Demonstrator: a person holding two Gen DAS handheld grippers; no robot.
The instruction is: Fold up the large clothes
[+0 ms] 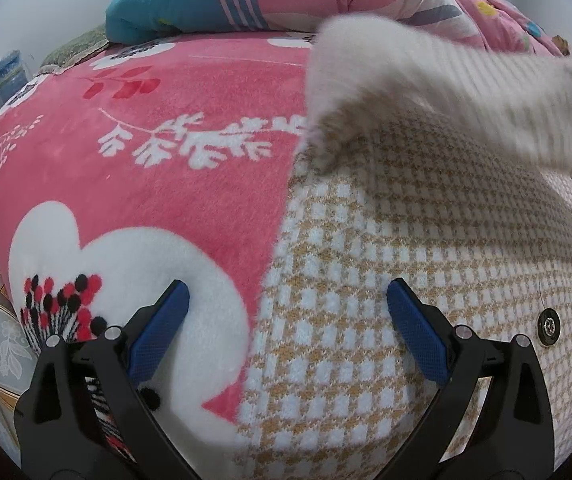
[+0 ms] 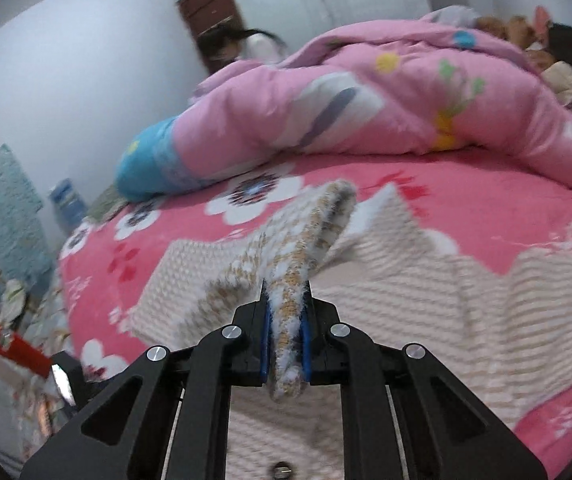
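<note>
My left tongs [image 1: 286, 320] point steeply down at the bed, their blue pads [image 1: 161, 328] spread wide with nothing between them. One pad hangs over the pink flowered blanket [image 1: 165, 92], the other over the edge of the knit cardigan [image 1: 406, 248], and I cannot tell whether either tip touches the cloth.

My right tongs [image 2: 286, 344] point forward and moderately down across the bed, tilted a little to one side. Their jaws are drawn narrow and pinch a thick folded ridge of the cardigan [image 2: 298, 264]; fuzzy fibres bulge out along both pads, and a short end of the fold pokes out below the grip toward the camera.

The cardigan lies spread on the blanket, front up. It is a yellow-tan and white houndstooth knit, with two dark round buttons [image 1: 548, 326] near its opening in the left view. The part I hold rises off the bed as a narrow band running away from the jaws, its far end folded over. In the left view that raised piece [image 1: 446, 92] shows blurred, a pale ribbed underside arching above the flat body of the garment. Around the lifted band, the rest of the knit stays flat, looking pale and striped in the right view.

A rumpled pink quilt [image 2: 366, 100] is heaped along the far side of the bed.
</note>
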